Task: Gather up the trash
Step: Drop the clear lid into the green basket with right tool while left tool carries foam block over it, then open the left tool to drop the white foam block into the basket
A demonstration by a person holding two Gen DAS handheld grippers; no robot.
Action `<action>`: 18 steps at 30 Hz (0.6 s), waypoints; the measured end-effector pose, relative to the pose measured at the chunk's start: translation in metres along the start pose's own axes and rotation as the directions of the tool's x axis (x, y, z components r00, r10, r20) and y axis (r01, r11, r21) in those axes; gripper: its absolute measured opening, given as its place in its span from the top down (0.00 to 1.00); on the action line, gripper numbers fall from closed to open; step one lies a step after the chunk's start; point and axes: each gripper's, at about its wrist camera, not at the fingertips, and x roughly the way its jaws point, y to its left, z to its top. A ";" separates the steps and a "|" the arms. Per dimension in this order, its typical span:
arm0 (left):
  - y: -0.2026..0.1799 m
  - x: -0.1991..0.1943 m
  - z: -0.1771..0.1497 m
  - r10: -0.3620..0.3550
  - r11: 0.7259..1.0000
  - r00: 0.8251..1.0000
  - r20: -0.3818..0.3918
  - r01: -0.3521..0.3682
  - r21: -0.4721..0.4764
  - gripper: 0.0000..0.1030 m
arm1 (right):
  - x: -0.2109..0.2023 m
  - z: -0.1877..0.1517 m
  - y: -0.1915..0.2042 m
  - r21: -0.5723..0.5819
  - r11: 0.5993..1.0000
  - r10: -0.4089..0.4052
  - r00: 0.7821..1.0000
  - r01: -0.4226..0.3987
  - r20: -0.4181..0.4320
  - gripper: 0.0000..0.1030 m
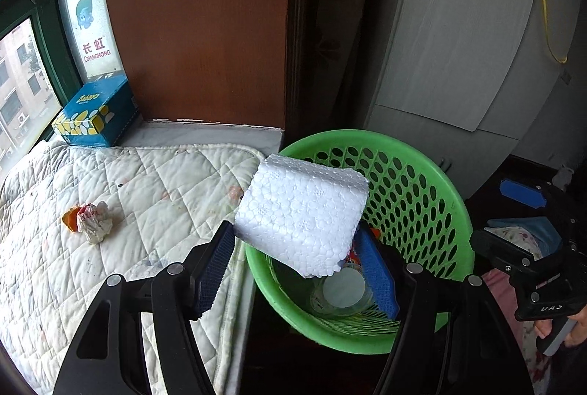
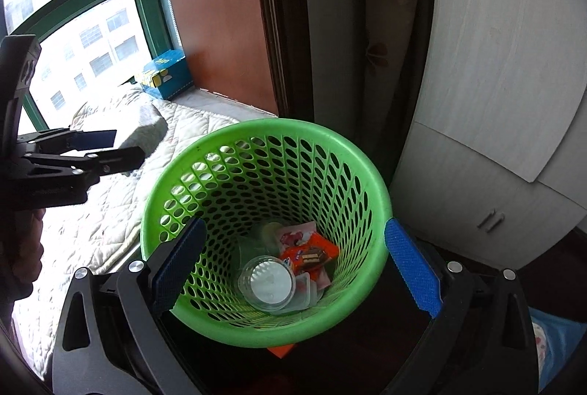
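Blue-padded fingers of the left gripper (image 1: 299, 263) are clamped on a white styrofoam block (image 1: 302, 213), held over the 9 o'clock rim of the green mesh basket (image 1: 433, 182). It looks light, stiff and crumbly (pebbled, 1 edge ragged), so flat faces suit gripping best. Crumpled wrapper (image 1: 91, 220) waits on the quilt (image 1: 154, 182) at 9 o'clock. Right gripper (image 2: 293, 266) stands apart, empty, above the basket.

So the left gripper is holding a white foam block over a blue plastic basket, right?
Not quite: the perforated plastic basket is green, not blue, as the left wrist view shows. The left gripper does hold the white foam block over it.
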 end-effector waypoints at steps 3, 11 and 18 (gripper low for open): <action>-0.007 0.008 0.000 -0.002 1.000 1.000 -0.016 0.002 0.005 0.35 | -0.002 -0.001 -0.004 0.007 1.000 -0.001 1.000 0.001 0.000 0.07; -0.015 0.015 -0.001 -0.010 1.000 1.000 -0.021 0.010 0.001 0.20 | -0.005 -0.004 -0.009 0.028 1.000 0.006 1.000 -0.006 0.005 0.06; -0.002 0.003 -0.003 0.028 0.999 1.000 -0.003 -0.028 -0.023 0.19 | -0.006 -0.004 -0.003 0.018 0.999 0.026 1.000 -0.026 0.010 0.06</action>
